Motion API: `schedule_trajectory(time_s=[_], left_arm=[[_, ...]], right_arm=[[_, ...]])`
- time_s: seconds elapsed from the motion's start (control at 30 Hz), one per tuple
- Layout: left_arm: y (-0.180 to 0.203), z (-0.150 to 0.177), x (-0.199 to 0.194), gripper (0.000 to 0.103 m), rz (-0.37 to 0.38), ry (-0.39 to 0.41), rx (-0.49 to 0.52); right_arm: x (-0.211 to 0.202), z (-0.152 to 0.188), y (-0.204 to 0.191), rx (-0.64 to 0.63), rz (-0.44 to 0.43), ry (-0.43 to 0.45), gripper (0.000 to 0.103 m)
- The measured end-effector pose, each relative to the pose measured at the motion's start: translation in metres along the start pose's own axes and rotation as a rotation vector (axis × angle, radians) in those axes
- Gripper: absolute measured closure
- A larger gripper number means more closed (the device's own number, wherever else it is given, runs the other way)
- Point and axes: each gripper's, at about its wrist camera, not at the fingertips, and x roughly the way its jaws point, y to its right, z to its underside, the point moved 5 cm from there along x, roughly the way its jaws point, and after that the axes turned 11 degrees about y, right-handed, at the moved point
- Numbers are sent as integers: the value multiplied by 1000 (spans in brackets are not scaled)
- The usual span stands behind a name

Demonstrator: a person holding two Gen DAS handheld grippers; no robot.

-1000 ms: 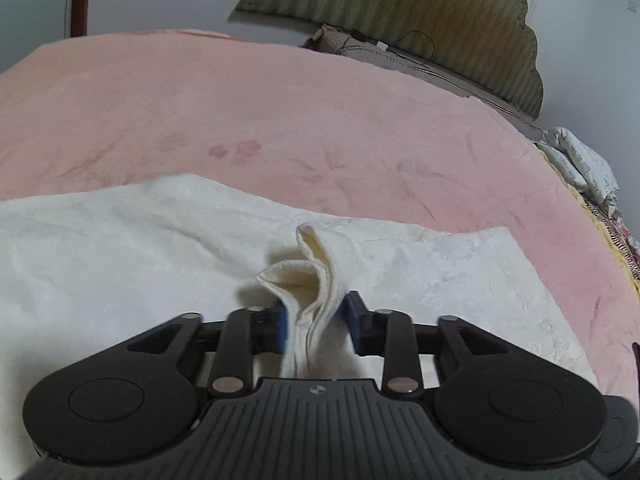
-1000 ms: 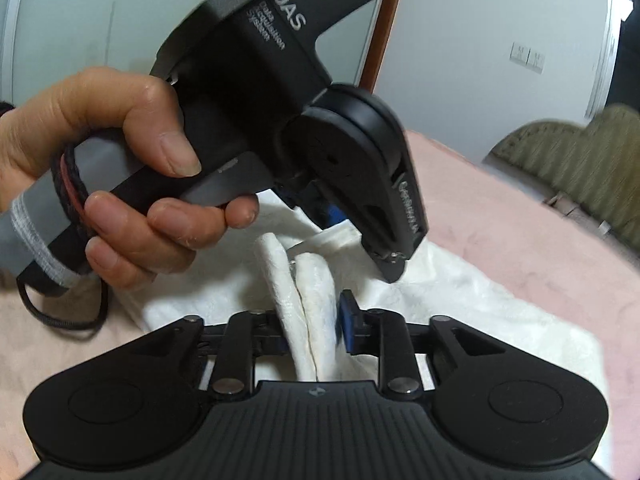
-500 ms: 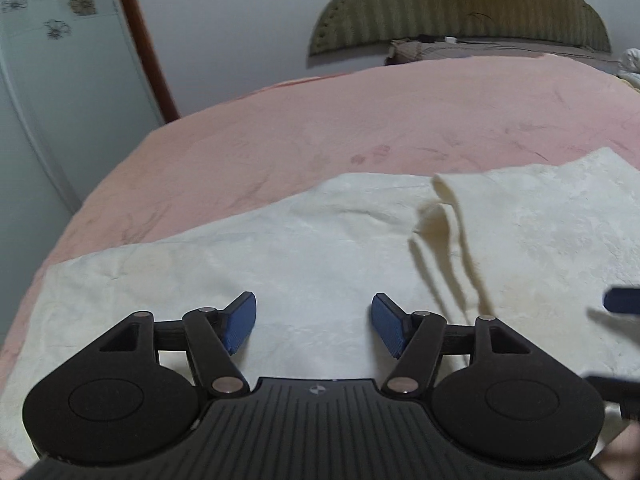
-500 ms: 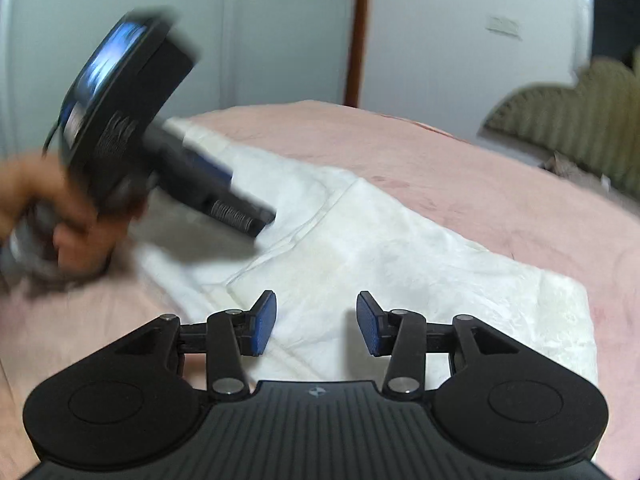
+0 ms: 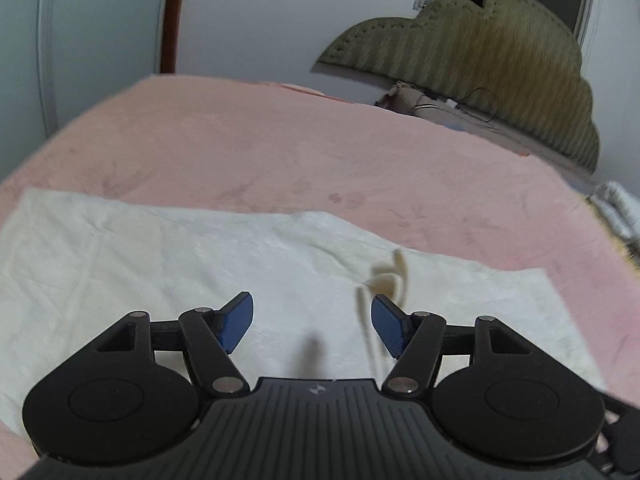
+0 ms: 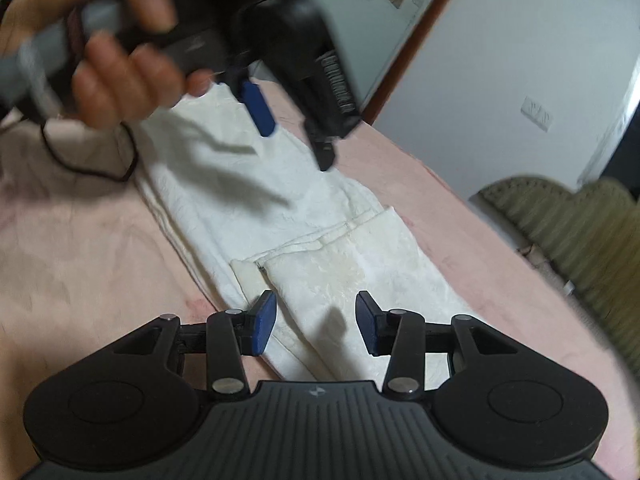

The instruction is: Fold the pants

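Note:
Cream white pants [image 5: 168,264] lie flat along a pink bed cover [image 5: 280,148]. In the right wrist view they run away from me, with one end folded over onto the rest [image 6: 340,252]. My left gripper [image 5: 314,326] hangs open above the cloth, nothing between its blue pads; a small raised crease [image 5: 390,276] stands just ahead of its right pad. My right gripper [image 6: 316,328] is open over the folded end, pads clear of the fabric. The left gripper [image 6: 292,132] also shows blurred at the top of the right wrist view, lifted off the pants in a hand [image 6: 120,80].
A green padded headboard [image 5: 480,60] stands beyond the bed, with a box and cables [image 5: 420,100] at its foot. Patterned bedding [image 5: 616,208] lies at the right edge. A black cord [image 6: 92,164] dangles below the hand. A door frame [image 5: 174,16] rises behind.
Both grippers were pinched on upright folds of the pants; they have opened and let go. The cloth has dropped flat, and the left gripper has lifted away.

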Motion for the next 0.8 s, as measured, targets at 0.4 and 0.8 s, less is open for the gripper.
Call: schedule_trajectory(time_s=[0.4,0.8], left_arm=[[8,21,26,34,302,-221,-358],[31,40,75,96,297,-309,-432]], right_arm=[[2,-5,26,153,30,59,95],[-20,-10,66,544,-94,166,95]])
